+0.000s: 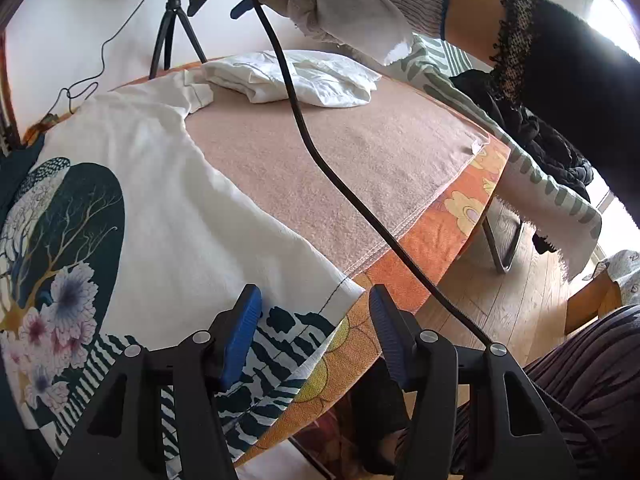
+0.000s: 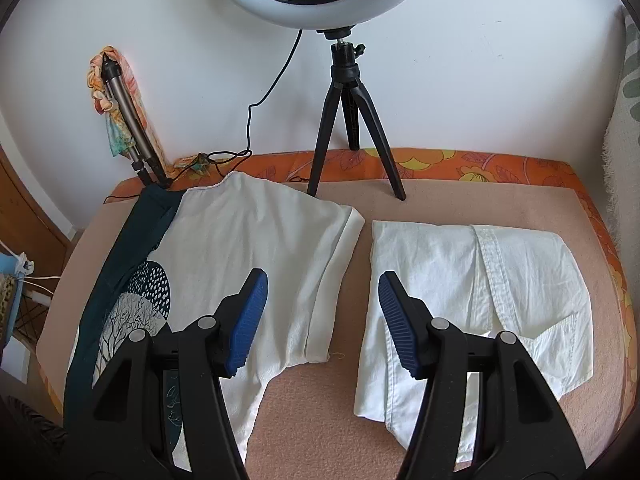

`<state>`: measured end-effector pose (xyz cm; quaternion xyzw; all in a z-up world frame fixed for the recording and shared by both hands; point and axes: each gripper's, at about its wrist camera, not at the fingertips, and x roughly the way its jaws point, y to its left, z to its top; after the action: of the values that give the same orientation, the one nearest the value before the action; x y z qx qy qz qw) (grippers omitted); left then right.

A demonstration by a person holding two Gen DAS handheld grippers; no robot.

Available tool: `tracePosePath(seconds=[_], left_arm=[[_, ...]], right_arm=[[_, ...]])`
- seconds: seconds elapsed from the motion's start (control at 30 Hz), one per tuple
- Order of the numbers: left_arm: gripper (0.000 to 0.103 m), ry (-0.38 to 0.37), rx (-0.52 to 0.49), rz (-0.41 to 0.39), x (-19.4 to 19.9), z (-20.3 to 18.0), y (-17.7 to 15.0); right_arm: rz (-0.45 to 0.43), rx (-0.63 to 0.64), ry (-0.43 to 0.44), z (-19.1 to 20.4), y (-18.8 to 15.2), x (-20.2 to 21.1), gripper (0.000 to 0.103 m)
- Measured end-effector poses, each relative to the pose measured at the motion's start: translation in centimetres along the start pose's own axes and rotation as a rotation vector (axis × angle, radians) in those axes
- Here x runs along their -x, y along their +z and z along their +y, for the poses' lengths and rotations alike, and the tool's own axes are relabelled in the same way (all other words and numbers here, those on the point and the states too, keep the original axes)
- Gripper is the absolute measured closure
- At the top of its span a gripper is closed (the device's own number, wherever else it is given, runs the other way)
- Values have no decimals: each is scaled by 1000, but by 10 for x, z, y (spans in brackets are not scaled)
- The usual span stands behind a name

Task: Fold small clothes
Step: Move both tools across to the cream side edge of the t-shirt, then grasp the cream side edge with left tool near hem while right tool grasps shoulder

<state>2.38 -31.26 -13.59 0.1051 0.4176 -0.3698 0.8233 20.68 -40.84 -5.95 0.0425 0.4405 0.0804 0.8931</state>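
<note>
A white T-shirt with a dark teal tree-and-flower print (image 1: pixel 152 216) lies spread on the pink towel-covered table (image 1: pixel 340 152); it also shows in the right wrist view (image 2: pixel 248 248). A folded white shirt (image 2: pixel 480 292) lies to its right, seen at the far end in the left wrist view (image 1: pixel 296 80). My left gripper (image 1: pixel 316 312) is open and empty over the T-shirt's hem at the table's near edge. My right gripper (image 2: pixel 322 300) is open and empty, held above the gap between the two garments; it shows, held by a gloved hand, at the top of the left wrist view (image 1: pixel 218 4).
A ring light on a black tripod (image 2: pixel 352 120) stands at the table's back edge against the wall. A second folded tripod with a scarf (image 2: pixel 124 120) leans at back left. A black cable (image 1: pixel 320 160) hangs across the table. A chair with dark clothes (image 1: pixel 552 152) stands beside it.
</note>
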Motion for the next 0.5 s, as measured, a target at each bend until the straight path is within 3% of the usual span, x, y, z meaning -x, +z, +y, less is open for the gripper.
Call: tracePosePath(seconds=[0.07, 0.13, 0.33, 0.5], left_arm=[[65, -1, 2, -15, -1, 3, -1], [94, -23, 17, -20, -2, 8, 0], [98, -115, 137, -33, -1, 29, -1], [98, -145, 194, -50, 5, 42, -3]], right_arm=[[23, -9, 12, -1, 5, -18, 43], [53, -27, 34, -2, 11, -38, 43], [130, -136, 38, -10, 26, -99, 43], [177, -151, -50, -13, 33, -142, 43]])
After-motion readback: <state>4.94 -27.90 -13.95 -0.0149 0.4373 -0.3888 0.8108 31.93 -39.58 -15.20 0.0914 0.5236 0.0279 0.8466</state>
